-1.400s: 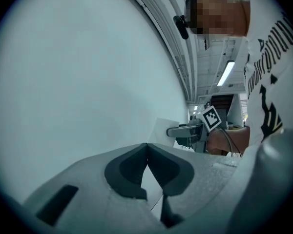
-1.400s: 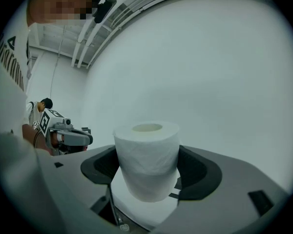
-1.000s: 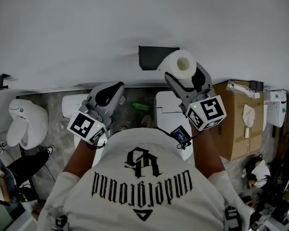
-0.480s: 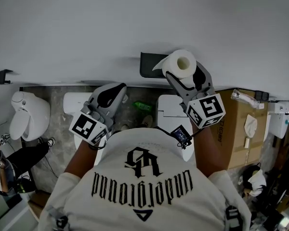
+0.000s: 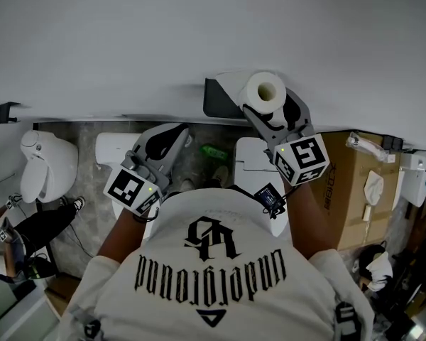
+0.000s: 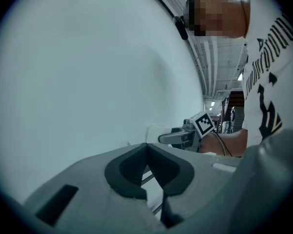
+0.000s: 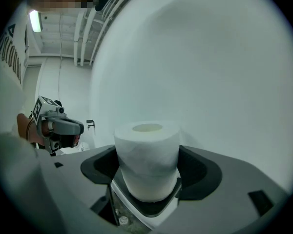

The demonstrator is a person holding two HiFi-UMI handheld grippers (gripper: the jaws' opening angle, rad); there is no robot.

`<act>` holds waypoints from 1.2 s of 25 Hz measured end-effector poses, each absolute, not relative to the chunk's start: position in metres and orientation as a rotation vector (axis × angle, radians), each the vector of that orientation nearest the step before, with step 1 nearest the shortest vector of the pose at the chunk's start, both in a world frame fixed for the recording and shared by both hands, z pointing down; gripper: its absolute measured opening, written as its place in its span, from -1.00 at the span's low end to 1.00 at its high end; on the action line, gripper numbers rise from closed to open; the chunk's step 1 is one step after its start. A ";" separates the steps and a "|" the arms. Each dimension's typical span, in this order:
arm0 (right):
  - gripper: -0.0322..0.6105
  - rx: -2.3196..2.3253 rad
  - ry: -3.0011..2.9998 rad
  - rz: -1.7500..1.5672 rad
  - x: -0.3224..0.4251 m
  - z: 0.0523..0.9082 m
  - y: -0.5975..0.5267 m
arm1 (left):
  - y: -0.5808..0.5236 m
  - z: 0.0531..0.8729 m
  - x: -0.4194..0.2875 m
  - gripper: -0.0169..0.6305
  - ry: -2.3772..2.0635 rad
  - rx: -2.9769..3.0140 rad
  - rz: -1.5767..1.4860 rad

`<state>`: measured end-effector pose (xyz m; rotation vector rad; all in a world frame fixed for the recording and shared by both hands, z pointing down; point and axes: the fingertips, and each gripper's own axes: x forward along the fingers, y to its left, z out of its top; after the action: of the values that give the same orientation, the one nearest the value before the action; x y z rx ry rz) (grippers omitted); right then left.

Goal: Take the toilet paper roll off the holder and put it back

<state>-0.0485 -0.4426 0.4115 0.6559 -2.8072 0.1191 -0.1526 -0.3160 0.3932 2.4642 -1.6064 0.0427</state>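
The white wall (image 5: 199, 34) fills the whole top of the head view, with bare surface running wide to the left and right. Low on the right stands the cardboard box (image 5: 355, 190), well below the action. Far left on the floor is a white toilet (image 5: 46, 169), well apart from both arms. Up on the wall sits the dark holder (image 5: 214, 99), its left edge free, its right end covered by the roll.

Now the right gripper (image 5: 268, 109): its jaws are spread to the roll's width and clamped on the toilet paper roll (image 5: 264, 91), one pad on each side. In the right gripper view the roll stands upright between them, core hole on top, close in front of the wall. Whether it sits on the holder's bar, I can't tell.

The left gripper (image 5: 173, 133) hangs lower and to the left, apart from the holder, tips pressed together on nothing, with open wall ahead of it.
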 end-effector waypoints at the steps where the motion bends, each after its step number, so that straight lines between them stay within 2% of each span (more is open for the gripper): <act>1: 0.16 0.654 -2.804 0.120 -0.049 0.413 -0.443 | -0.317 0.394 -0.153 -0.91 -1.607 2.461 0.045; 16: 0.16 0.642 -2.844 0.133 -0.048 0.416 -0.442 | -0.307 0.395 -0.154 -0.91 -1.640 2.445 0.030; 30: 0.16 0.833 -2.792 0.077 -0.023 0.393 -0.420 | -0.269 0.386 -0.166 -0.91 -1.605 2.485 0.009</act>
<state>-0.0232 -0.4204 0.3927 0.8326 -2.7919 0.0772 -0.1658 -0.2686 0.3859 2.4848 -1.6050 0.0085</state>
